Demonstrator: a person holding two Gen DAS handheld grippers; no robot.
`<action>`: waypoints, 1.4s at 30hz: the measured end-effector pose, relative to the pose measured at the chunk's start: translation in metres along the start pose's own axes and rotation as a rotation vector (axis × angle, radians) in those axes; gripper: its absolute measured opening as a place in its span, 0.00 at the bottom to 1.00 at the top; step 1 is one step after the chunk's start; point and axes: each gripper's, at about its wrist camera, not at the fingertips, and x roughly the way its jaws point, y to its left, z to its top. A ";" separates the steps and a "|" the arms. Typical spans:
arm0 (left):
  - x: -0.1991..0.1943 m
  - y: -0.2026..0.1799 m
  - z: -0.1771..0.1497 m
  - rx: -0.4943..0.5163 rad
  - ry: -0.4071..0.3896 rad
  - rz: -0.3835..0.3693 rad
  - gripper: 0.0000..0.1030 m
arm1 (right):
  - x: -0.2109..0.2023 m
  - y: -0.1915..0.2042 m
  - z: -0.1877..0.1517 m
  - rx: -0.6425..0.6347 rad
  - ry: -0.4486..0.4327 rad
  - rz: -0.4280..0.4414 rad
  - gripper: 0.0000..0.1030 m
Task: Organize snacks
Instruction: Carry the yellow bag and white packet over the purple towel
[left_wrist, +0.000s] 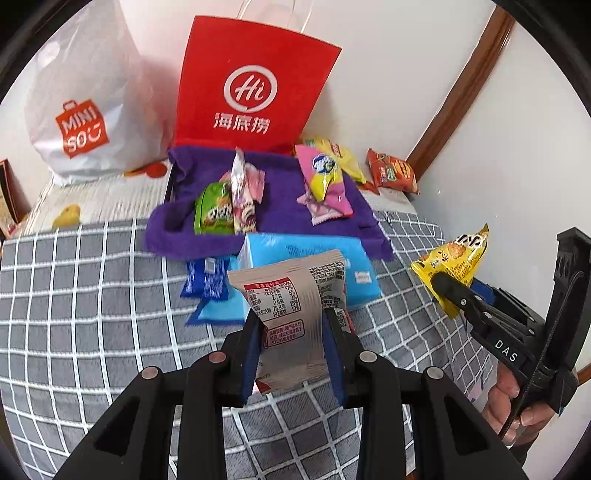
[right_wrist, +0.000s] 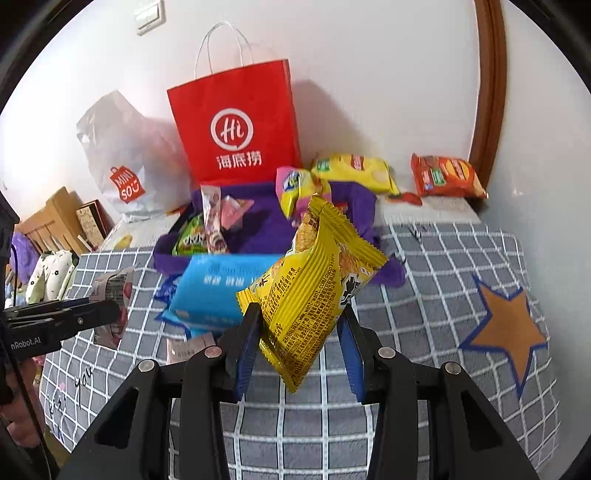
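My left gripper (left_wrist: 293, 317) is shut on a silver snack packet (left_wrist: 291, 299) with a red nutrition label, held above the grey checked blanket (left_wrist: 92, 295). My right gripper (right_wrist: 301, 314) is shut on a yellow snack packet (right_wrist: 314, 291), also held in the air; it shows at the right of the left wrist view (left_wrist: 454, 266). Behind lies a purple tray (left_wrist: 280, 184) holding a green packet (left_wrist: 214, 214), a pink-white packet (left_wrist: 242, 192) and a pink-yellow packet (left_wrist: 323, 181). A light blue pack (left_wrist: 303, 254) and blue packets (left_wrist: 205, 282) lie in front of it.
A red paper bag (left_wrist: 251, 85) and a white MINISO plastic bag (left_wrist: 88, 110) stand against the wall. A yellow chip bag (right_wrist: 354, 171) and an orange packet (right_wrist: 447, 177) lie at the back right. A brown door frame (right_wrist: 487, 92) rises on the right.
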 end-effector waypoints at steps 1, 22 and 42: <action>0.000 -0.001 0.004 0.004 -0.004 0.001 0.29 | -0.001 0.002 0.009 -0.011 -0.010 0.002 0.40; 0.022 0.026 0.112 -0.022 -0.051 0.062 0.29 | 0.066 0.016 0.110 -0.022 -0.008 0.020 0.40; 0.102 0.057 0.164 -0.062 -0.043 0.070 0.29 | 0.154 0.032 0.142 -0.009 0.028 0.157 0.40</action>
